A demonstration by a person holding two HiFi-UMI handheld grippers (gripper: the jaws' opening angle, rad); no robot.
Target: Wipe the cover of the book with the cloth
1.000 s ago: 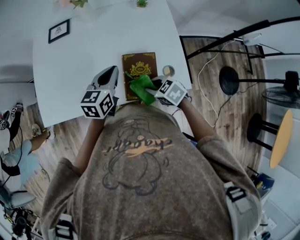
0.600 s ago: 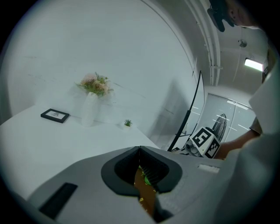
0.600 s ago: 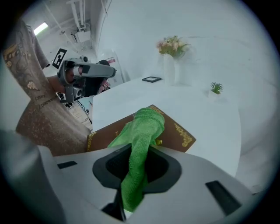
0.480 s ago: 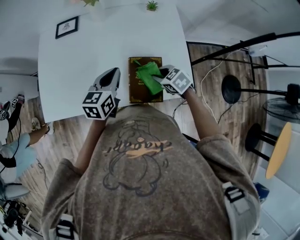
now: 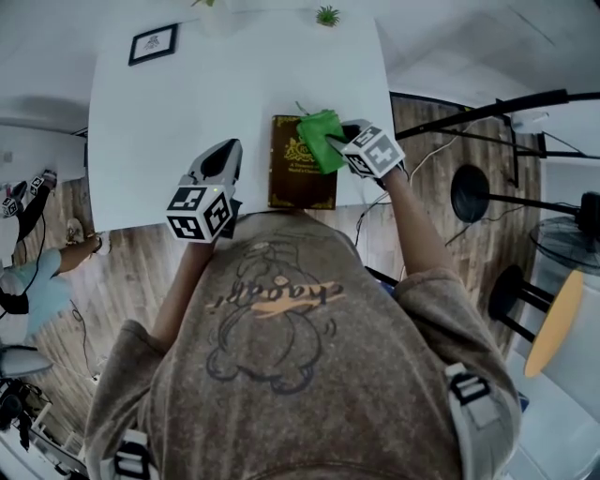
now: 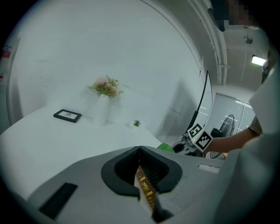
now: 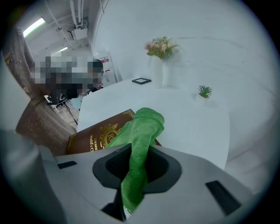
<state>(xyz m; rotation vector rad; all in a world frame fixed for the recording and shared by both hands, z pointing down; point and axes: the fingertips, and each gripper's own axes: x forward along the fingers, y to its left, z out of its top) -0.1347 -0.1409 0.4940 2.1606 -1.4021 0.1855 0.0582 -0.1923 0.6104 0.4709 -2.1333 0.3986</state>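
Head view first: the book [image 5: 300, 178] lay flat near the close edge of the white worktop [image 5: 187, 112], right in front of me, where both arms could reach it without stretching. My right tongs [image 5: 339, 141] were clamped on the green cloth [image 5: 320, 141]. The right gripper view showed it plainly: the cloth ran up between the jaws and spilled forward in a thick fold onto the far right part of the cover. Gripping it by one end like that left a soft pad free to drag over the cover, so the hard jaws needn't touch the gilt. The pad sat at the book's top right corner, partly over the edge, which I judged to be the far end of a stroke. The lower half of the cover lay bare, waiting for a pull back toward me.

My left tongs [image 5: 225, 155] sat at the book's near left side, jaws drawn together. In the left gripper view a thin brown strip with gold print stood between them. I took it for the book's edge, though the angle was poor and I wouldn't swear to it. If so, that was the point: pin the book so it couldn't skate on the slick worktop under the cloth. The picture frame [image 5: 153, 43] and little plant [image 5: 327, 15] stood well apart at the far side, out of the way.
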